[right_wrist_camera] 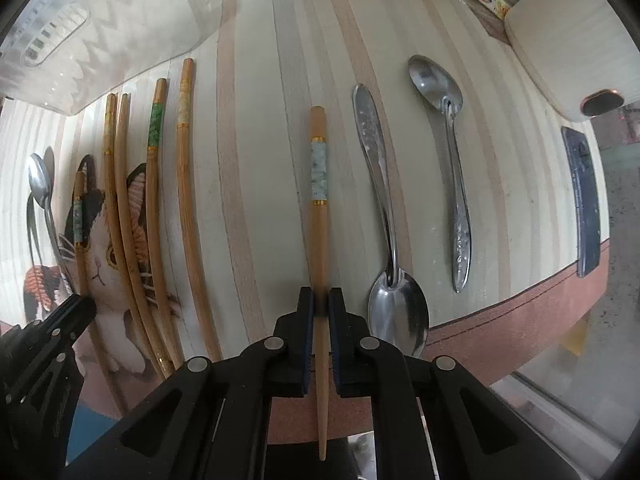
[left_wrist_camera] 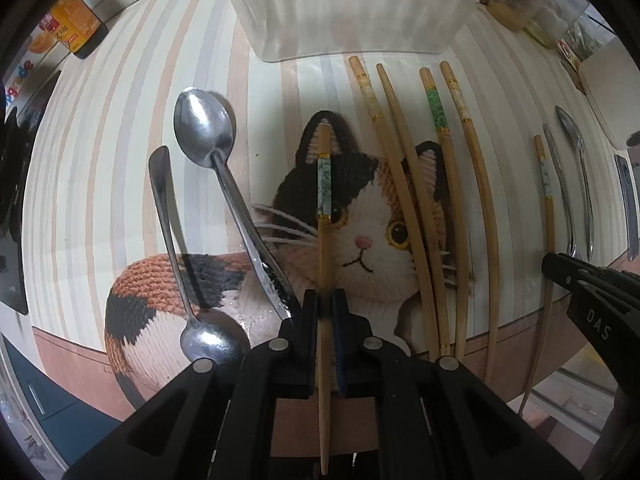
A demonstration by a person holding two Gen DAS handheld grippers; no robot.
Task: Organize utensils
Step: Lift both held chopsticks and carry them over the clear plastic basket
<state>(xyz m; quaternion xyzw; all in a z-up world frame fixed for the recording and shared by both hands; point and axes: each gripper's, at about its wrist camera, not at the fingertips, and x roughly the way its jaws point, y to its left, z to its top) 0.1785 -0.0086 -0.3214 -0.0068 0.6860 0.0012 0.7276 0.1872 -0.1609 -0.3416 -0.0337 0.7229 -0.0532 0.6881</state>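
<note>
My left gripper (left_wrist_camera: 324, 300) is shut on a wooden chopstick with a pale green band (left_wrist_camera: 325, 208), which points away over the cat picture. My right gripper (right_wrist_camera: 321, 300) is shut on a matching chopstick with a pale band (right_wrist_camera: 319, 200). Several more chopsticks (left_wrist_camera: 436, 208) lie side by side to the right of the left gripper; they also show in the right wrist view (right_wrist_camera: 152, 208). Two steel spoons (left_wrist_camera: 208, 148) lie left of the left gripper. Two more spoons (right_wrist_camera: 384, 216) lie right of the right gripper. A clear plastic container (left_wrist_camera: 352, 12) stands at the back.
A striped table mat with a cat picture (left_wrist_camera: 368, 232) covers the table. A dark sauce bottle (left_wrist_camera: 76, 28) stands at the back left. Jars (left_wrist_camera: 520, 4) and a cream box (right_wrist_camera: 568, 40) stand at the back right. A dark flat object (right_wrist_camera: 584, 208) lies near the right edge.
</note>
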